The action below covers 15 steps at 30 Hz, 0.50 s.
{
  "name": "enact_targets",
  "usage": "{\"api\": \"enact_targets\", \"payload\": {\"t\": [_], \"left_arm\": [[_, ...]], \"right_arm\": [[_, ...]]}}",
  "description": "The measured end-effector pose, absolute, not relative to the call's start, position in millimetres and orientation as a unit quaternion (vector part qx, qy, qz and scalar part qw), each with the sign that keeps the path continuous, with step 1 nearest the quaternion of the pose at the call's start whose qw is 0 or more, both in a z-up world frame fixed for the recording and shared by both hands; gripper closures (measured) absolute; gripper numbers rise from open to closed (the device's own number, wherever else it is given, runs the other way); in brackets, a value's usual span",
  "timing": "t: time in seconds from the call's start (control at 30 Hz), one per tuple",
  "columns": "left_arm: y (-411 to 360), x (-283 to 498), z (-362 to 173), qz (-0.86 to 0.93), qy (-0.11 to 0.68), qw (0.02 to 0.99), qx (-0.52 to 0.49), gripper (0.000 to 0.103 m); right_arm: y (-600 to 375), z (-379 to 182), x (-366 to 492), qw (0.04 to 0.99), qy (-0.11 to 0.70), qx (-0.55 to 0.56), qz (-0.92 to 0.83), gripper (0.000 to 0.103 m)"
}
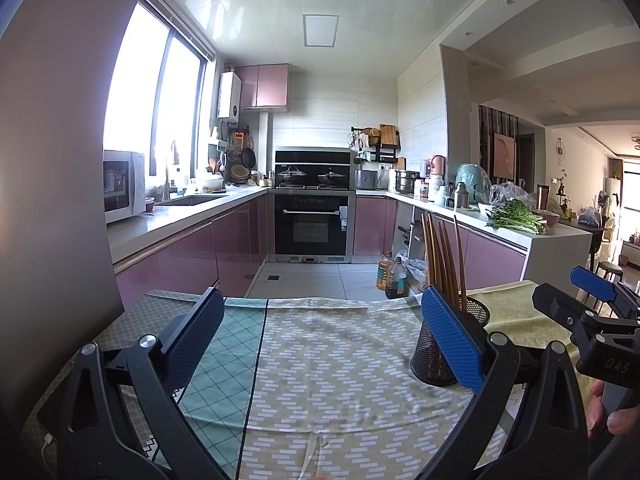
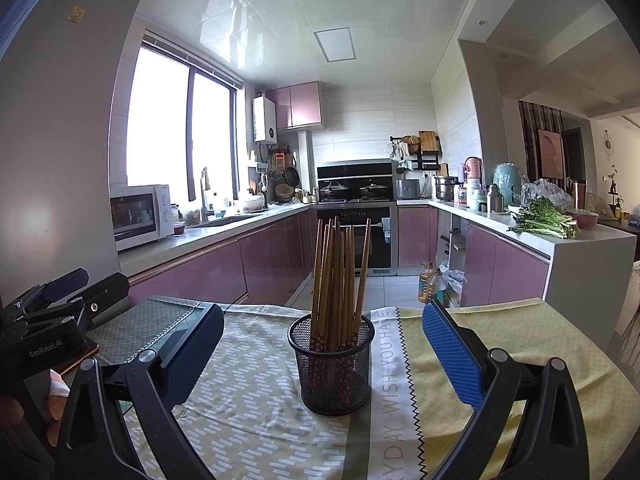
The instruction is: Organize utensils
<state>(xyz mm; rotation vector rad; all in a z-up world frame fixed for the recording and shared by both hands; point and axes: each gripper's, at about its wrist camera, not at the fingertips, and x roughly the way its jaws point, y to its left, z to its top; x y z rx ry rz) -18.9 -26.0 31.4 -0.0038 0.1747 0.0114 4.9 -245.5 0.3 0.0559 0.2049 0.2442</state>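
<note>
Two hand-held grippers are in view, and both stand with jaws spread wide and nothing between them. The left hand-held gripper [image 1: 320,344] points at bare patterned cloth [image 1: 328,360]; the right hand-held gripper [image 2: 324,348] is aimed straight at the holder.

Location of the work items: a bundle of wooden chopsticks [image 2: 338,272] stands upright, tips fanned slightly, in a black mesh holder [image 2: 331,364]. The holder rests on the cloth-covered surface [image 2: 480,320], between the right gripper's fingers but touching neither. In the left wrist view it sits just beyond the right-side blue pad [image 1: 452,336]. No loose utensils are visible on the cloth.

Handling assessment:
- Chopsticks: judged light, stiff and smooth. A single stick is likely to pivot or slip between flat pads. Grasp the upper shaft, well above the rim, pads across the stick.
- Holder: judged light and thin-walled; its mesh may flex under pressure, and the tall contents make it top-heavy. Grasp the wall low and square, with moderate force.

Risk: tipping the holder when withdrawing a stick at an angle.
</note>
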Motion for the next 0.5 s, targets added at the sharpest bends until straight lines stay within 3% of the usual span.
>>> {"api": "enact_targets", "payload": {"t": [0.5], "left_arm": [[-30.4,-19.4,27.2,0.005,0.085,0.996,-0.001,0.006]], "right_arm": [[-244.5,1.0,6.0,0.987,0.103,0.031,0.121,0.007]]}}
